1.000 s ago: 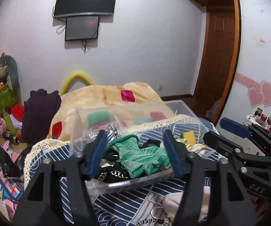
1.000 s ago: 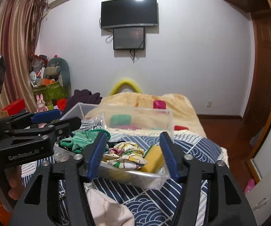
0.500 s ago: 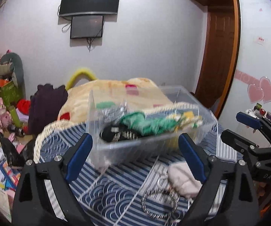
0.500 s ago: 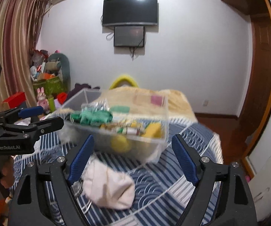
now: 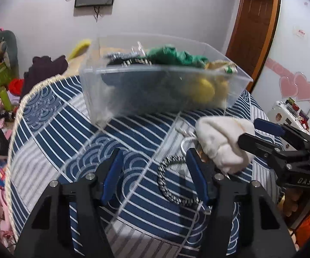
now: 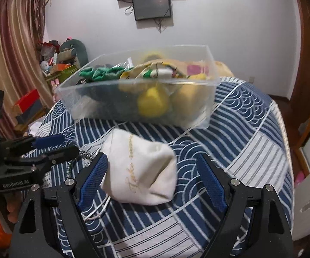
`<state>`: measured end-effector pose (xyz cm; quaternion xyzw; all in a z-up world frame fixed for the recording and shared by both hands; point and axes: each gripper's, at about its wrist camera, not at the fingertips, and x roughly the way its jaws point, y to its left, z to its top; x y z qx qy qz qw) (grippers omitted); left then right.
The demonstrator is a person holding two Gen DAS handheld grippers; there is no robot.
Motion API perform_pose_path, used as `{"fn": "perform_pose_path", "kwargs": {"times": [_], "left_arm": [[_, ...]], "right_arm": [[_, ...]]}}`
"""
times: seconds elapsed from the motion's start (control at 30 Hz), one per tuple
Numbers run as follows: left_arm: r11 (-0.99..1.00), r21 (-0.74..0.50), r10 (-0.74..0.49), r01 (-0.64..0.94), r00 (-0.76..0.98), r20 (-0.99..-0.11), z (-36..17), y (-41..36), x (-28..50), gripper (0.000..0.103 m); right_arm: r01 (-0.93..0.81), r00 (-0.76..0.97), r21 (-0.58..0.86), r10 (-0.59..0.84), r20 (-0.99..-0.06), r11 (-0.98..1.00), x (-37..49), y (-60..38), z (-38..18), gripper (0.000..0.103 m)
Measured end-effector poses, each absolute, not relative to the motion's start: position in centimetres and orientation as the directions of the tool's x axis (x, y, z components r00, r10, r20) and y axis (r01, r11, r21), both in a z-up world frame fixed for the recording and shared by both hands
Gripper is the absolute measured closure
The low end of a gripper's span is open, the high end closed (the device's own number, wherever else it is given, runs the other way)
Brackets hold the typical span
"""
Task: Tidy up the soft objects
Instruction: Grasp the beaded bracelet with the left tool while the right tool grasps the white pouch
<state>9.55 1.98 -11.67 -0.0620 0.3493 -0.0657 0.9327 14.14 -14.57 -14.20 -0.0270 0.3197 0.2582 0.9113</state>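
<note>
the right gripper stood with its jaws spread wide, holding nothing, the cream pouch lying between its blue pads on the striped bedspread. the pouch was soft and rumpled, with gold script on its side too blurred to read. the left gripper was also parted and empty, poised over a black-and-white braided cord whose far end ran under the pouch. a thin white cable curled out from beneath the pouch. farther back sat the clear plastic bin, motion-blurred, holding a green knitted piece, yellow plush shapes and darker items that could not be made out.
</note>
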Motion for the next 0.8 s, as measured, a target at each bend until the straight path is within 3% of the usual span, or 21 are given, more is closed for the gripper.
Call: {"fn": "perform_pose_path", "kwargs": {"times": [0.1, 0.27, 0.33, 0.4, 0.43, 0.5, 0.6, 0.8], "left_arm": [[0.979, -0.177, -0.191, 0.097, 0.730, -0.656, -12.5, 1.8, 9.3, 0.064], [0.981, -0.151, -0.193, 0.123, 0.708, -0.680, -13.7, 0.5, 9.5, 0.075], [0.984, -0.130, -0.180, 0.124, 0.715, -0.676, -13.7, 0.1, 9.2, 0.084], [0.983, -0.129, -0.183, 0.130, 0.714, -0.676, -13.8, 0.0, 9.2, 0.095], [0.984, -0.125, -0.177, 0.125, 0.715, -0.676, -13.9, 0.0, 9.3, 0.095], [0.986, -0.122, -0.165, 0.112, 0.720, -0.674, -13.9, 0.2, 9.4, 0.096], [0.986, -0.130, -0.167, 0.108, 0.726, -0.667, -13.7, 0.5, 9.2, 0.097], [0.986, -0.139, -0.159, 0.091, 0.764, -0.625, -12.1, 1.4, 8.5, 0.097]], "right_arm": [[-0.500, 0.652, 0.105, 0.453, -0.608, 0.860, 13.9, -14.1, -14.5, 0.020], [-0.516, 0.620, 0.104, 0.454, -0.639, 0.850, 14.0, -13.4, -15.4, 0.021], [-0.523, 0.612, 0.112, 0.464, -0.641, 0.845, 14.1, -13.7, -15.7, 0.031], [-0.541, 0.604, 0.119, 0.484, -0.633, 0.832, 13.9, -13.7, -15.6, 0.050], [-0.541, 0.613, 0.112, 0.482, -0.626, 0.833, 13.8, -13.7, -15.5, 0.054], [-0.541, 0.628, 0.102, 0.482, -0.611, 0.835, 13.5, -13.6, -15.2, 0.076], [-0.530, 0.650, 0.105, 0.483, -0.587, 0.841, 13.4, -14.1, -14.7, 0.081], [-0.524, 0.675, 0.111, 0.491, -0.551, 0.844, 13.1, -14.5, -13.6, 0.082]]}}
